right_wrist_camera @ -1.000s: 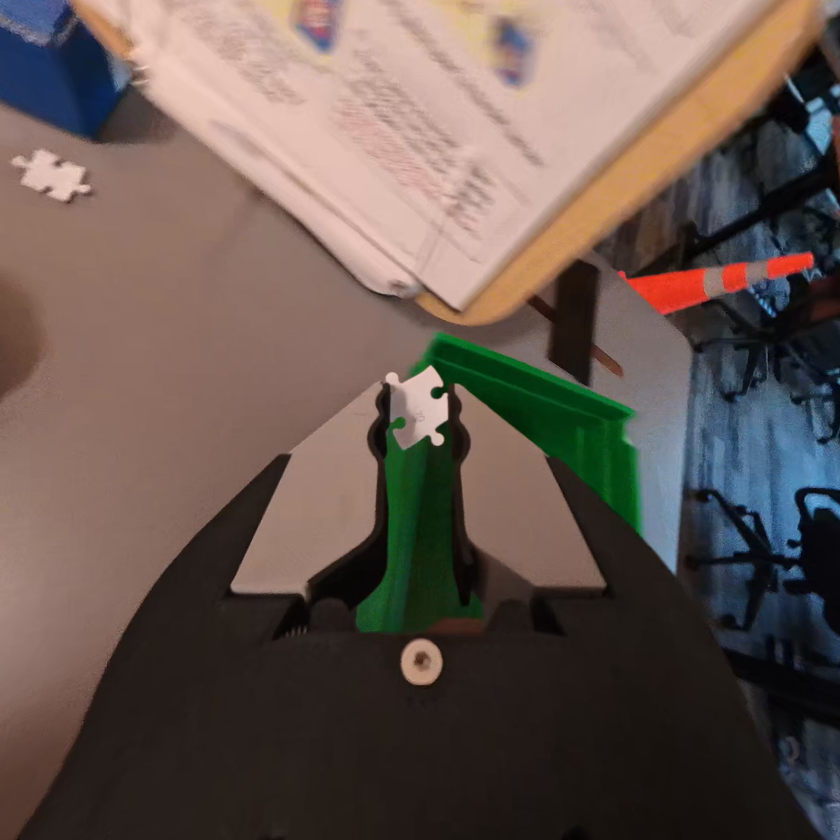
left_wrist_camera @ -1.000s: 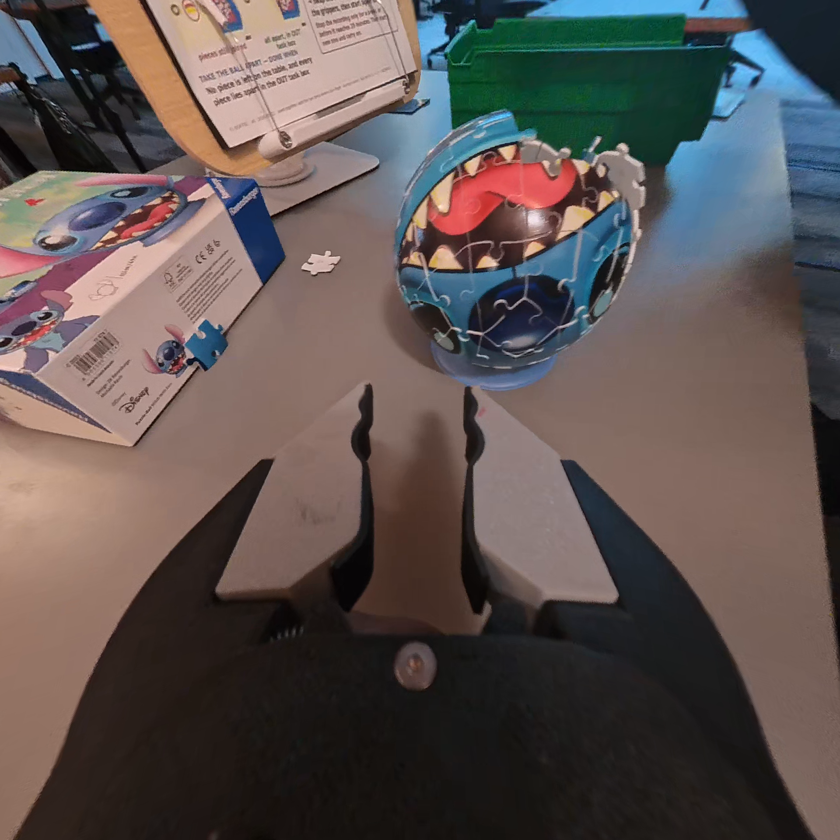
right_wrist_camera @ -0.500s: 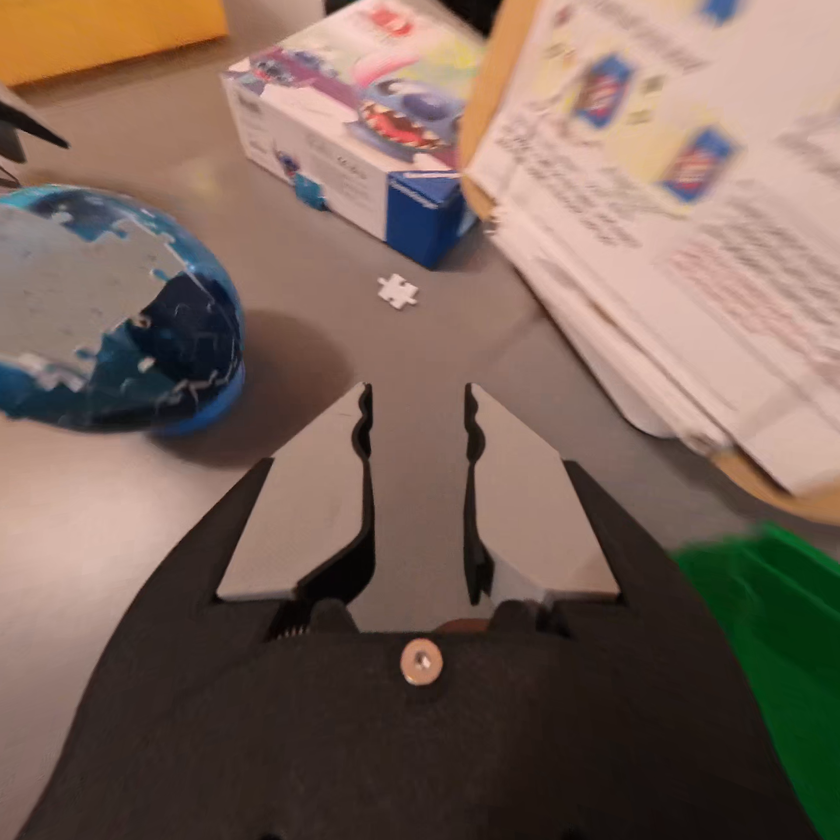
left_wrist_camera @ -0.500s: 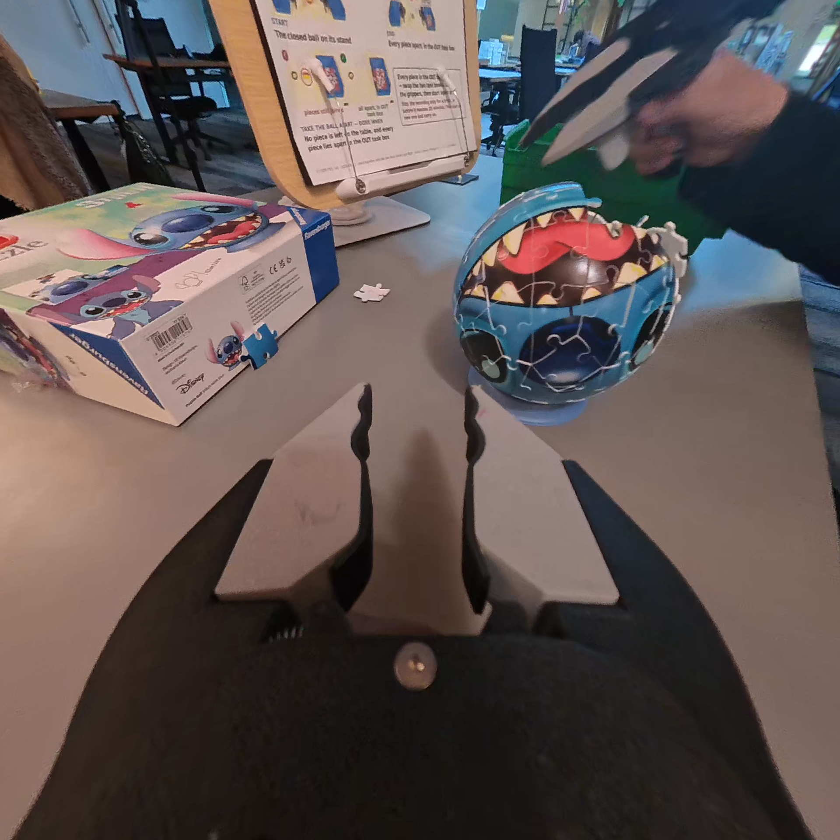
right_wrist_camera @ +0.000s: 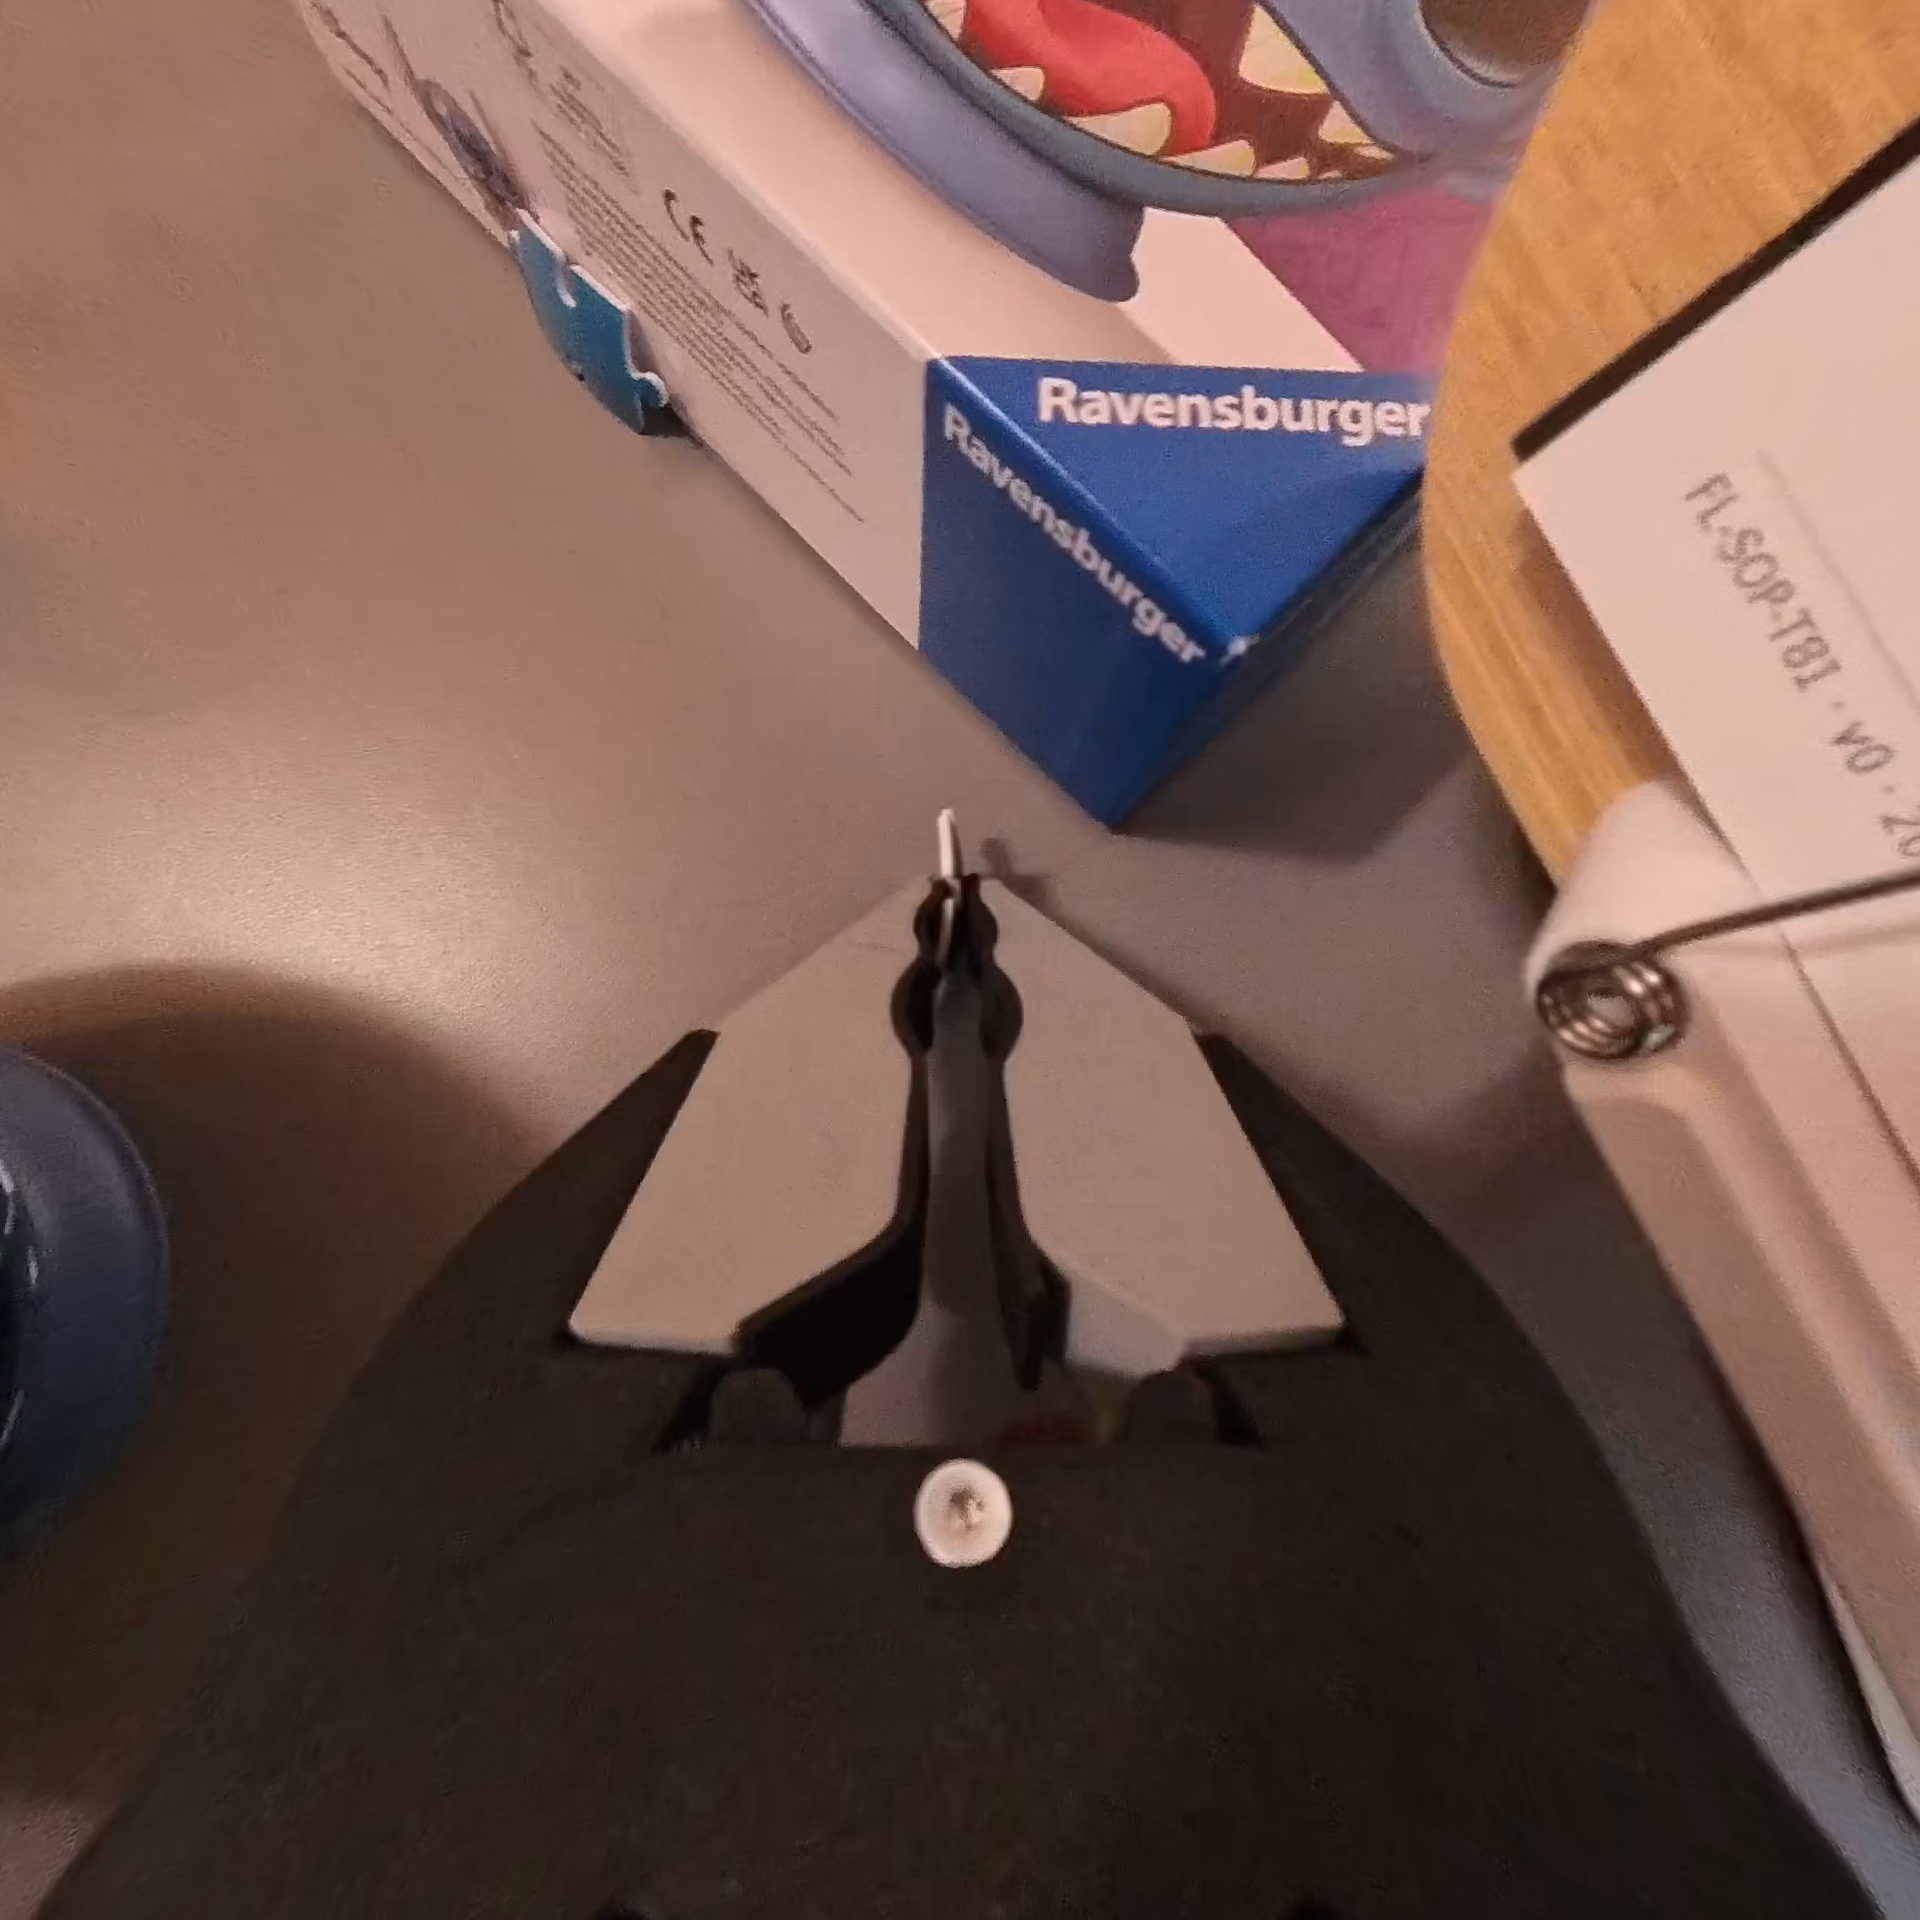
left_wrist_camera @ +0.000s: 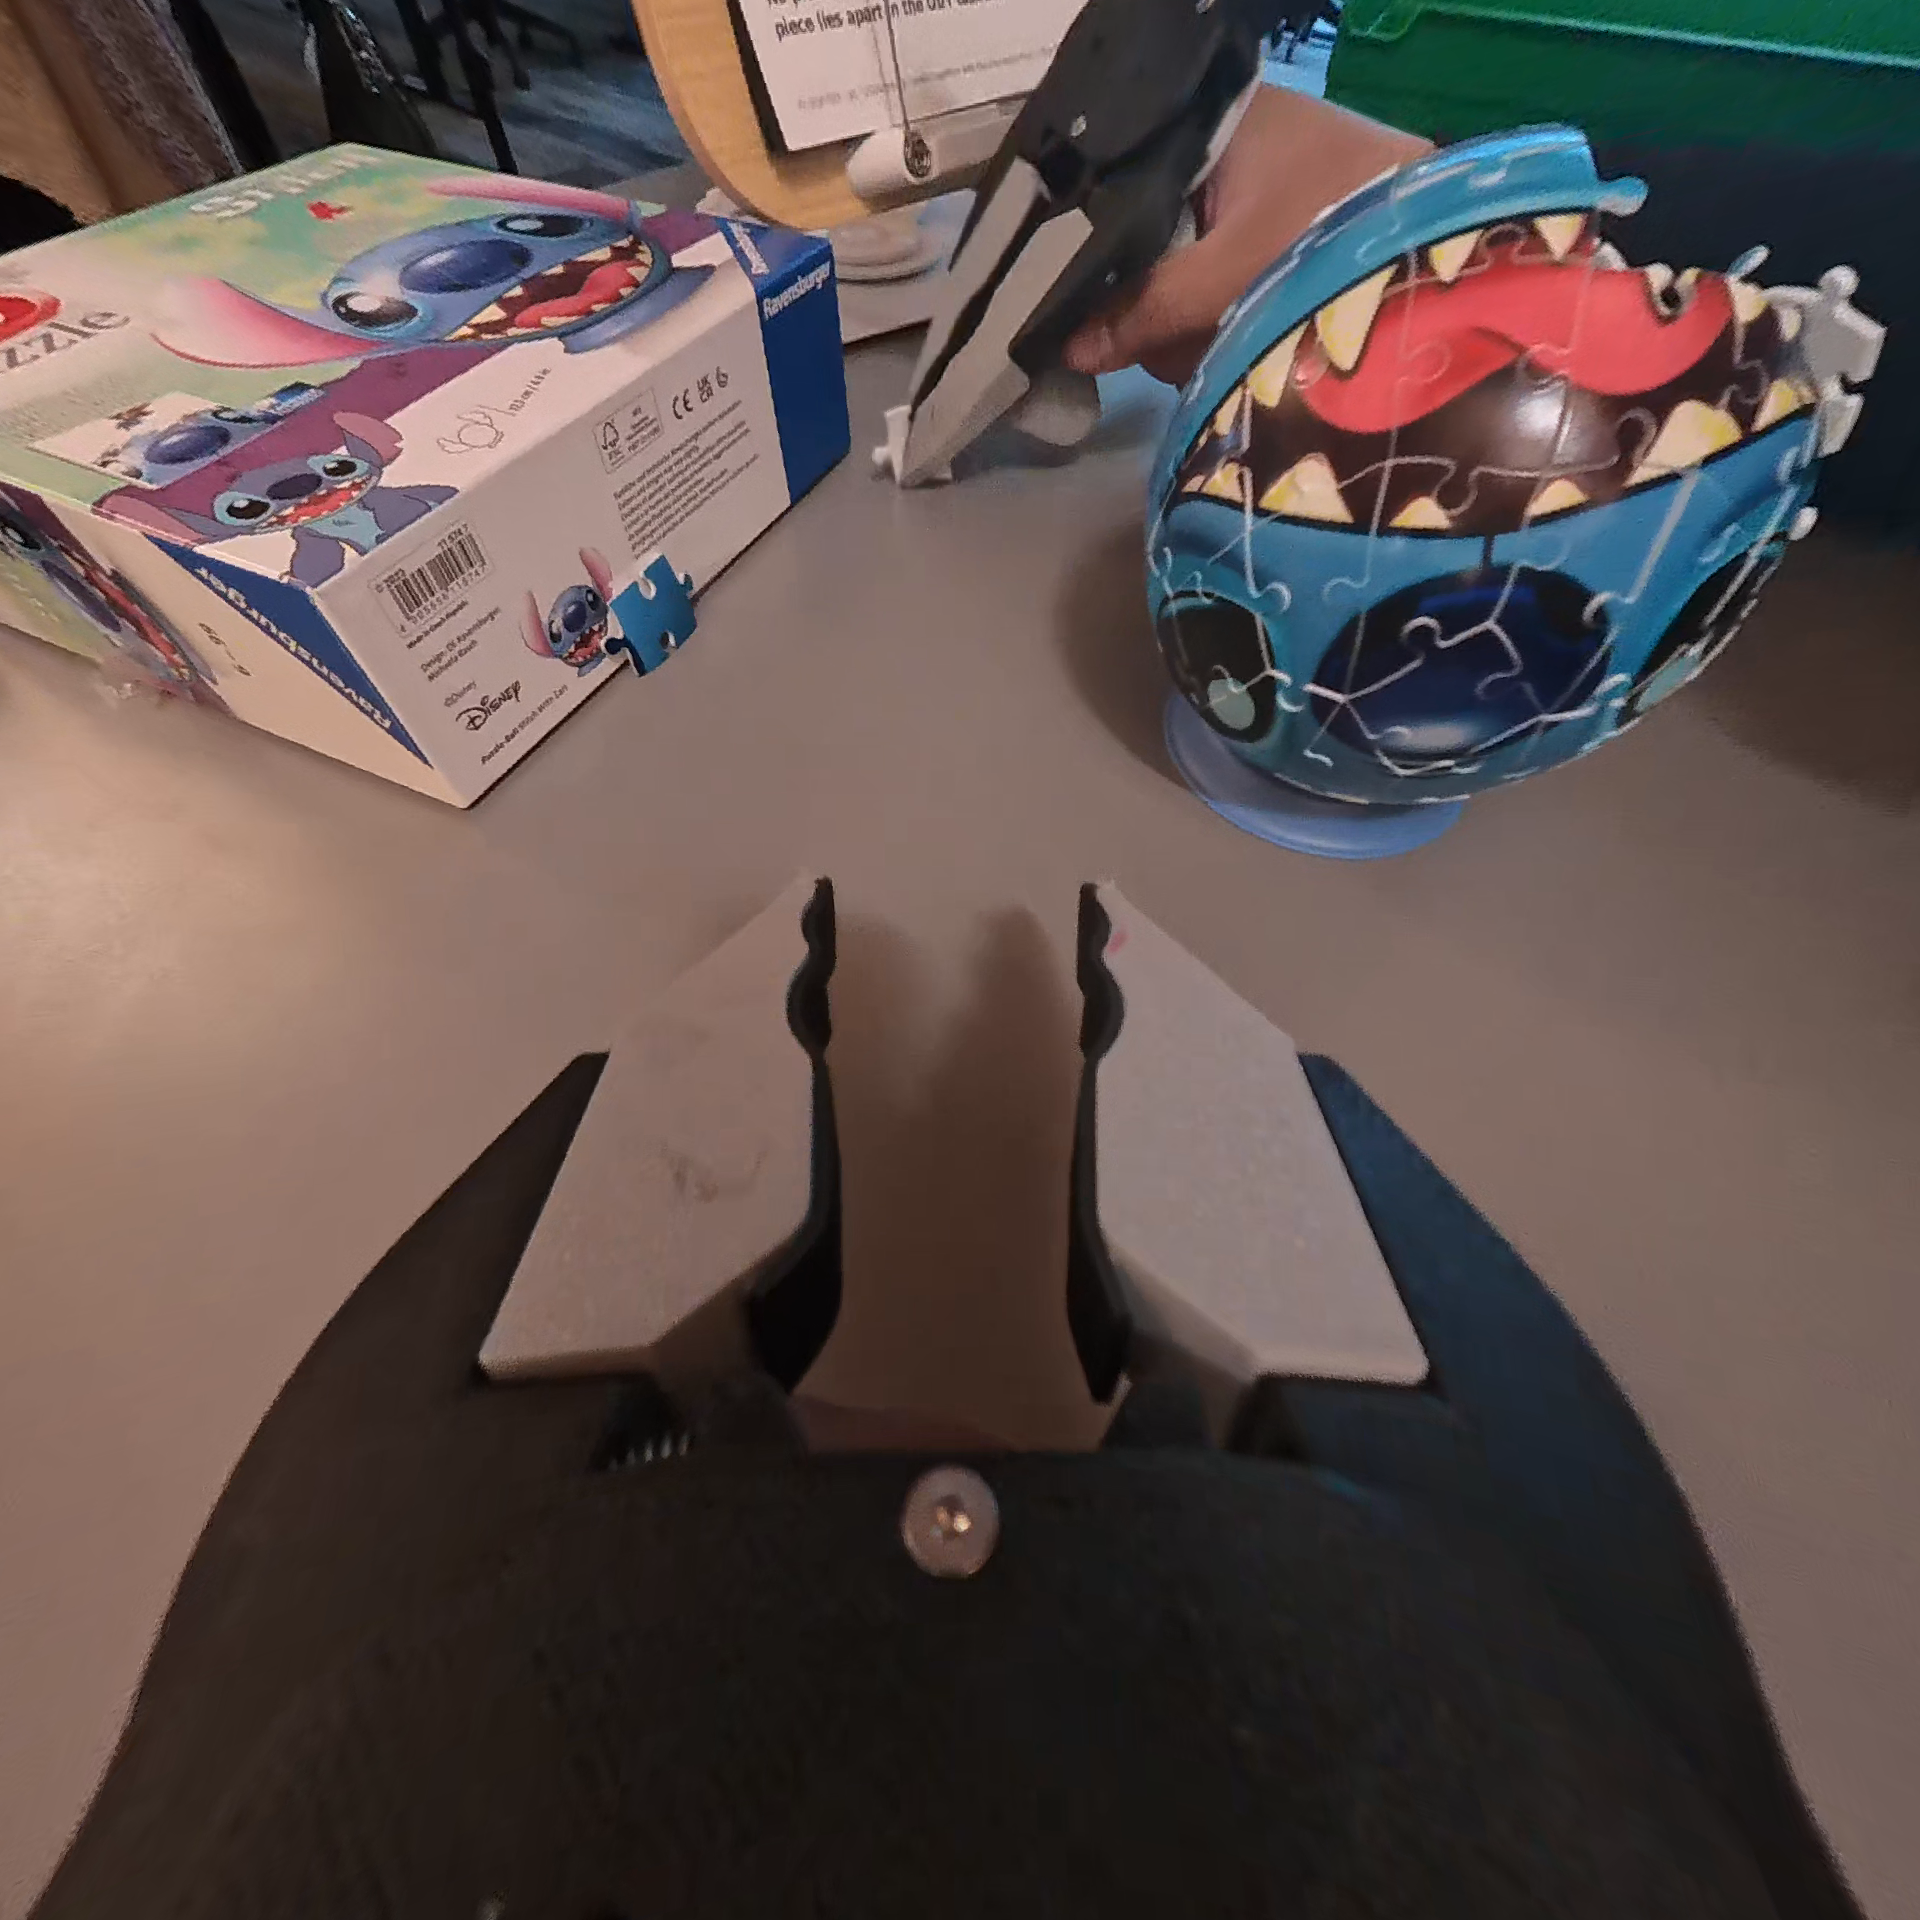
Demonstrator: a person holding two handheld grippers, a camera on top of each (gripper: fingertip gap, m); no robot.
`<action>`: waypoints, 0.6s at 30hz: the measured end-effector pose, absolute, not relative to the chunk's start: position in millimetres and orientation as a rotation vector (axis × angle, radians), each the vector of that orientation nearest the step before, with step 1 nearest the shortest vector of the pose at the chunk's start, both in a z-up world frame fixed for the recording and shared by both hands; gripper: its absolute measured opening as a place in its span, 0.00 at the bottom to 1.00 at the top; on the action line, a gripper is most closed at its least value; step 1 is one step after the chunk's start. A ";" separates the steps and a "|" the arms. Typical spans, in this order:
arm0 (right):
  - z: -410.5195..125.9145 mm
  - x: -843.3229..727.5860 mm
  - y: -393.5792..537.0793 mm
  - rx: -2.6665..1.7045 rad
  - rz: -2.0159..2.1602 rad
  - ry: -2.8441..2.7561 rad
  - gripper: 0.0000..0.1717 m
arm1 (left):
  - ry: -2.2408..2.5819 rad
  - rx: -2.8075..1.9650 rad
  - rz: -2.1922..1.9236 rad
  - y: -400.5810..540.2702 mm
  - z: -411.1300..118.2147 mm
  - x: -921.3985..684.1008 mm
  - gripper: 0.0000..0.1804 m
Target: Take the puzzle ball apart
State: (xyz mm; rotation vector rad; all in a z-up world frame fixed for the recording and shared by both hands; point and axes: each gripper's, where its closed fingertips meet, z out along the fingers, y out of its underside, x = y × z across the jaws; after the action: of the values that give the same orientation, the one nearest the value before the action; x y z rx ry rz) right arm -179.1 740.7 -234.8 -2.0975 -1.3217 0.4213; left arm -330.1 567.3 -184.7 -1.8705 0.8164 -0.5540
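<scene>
Right hand-held gripper | clamped on white puzzle piece, edge-on at tips | left hand-held gripper apart

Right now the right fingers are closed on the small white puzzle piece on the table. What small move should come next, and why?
Probably a short, straight lift. The right gripper pinches the white puzzle piece on edge at its very tips, low over the grey table and close to the blue corner of the puzzle box; rising first would likely clear both.
</scene>
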 end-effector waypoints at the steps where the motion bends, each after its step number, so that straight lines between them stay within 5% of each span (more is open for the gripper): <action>1: -234.8 -178.5 736.8 -2.088 0.411 -1.340 0.00 | 0.824 -1.867 -0.541 566.9 -184.9 -329.7 0.25; 4: -218.3 -156.6 725.1 -2.076 0.303 -1.314 0.00 | 0.827 -1.871 -0.500 569.1 -186.5 -329.8 0.23; 11: -72.1 36.1 685.6 -1.985 -0.091 -0.902 0.00 | 0.952 -1.860 -0.272 614.3 -183.1 -313.5 0.22; 15: -84.3 170.6 693.9 -2.195 -0.221 -0.656 0.00 | 1.193 -1.792 -0.046 654.4 -186.7 -294.1 0.23; 18: -98.9 194.0 692.5 -2.264 -0.288 -0.585 0.17 | 1.289 -1.785 0.007 675.1 -192.1 -284.7 0.24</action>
State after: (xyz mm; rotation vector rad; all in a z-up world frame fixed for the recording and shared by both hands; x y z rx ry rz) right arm 194.0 692.5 -98.9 -2.2637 -0.5847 -0.2880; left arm -284.7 675.1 -192.1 -1.7846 1.2886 0.0072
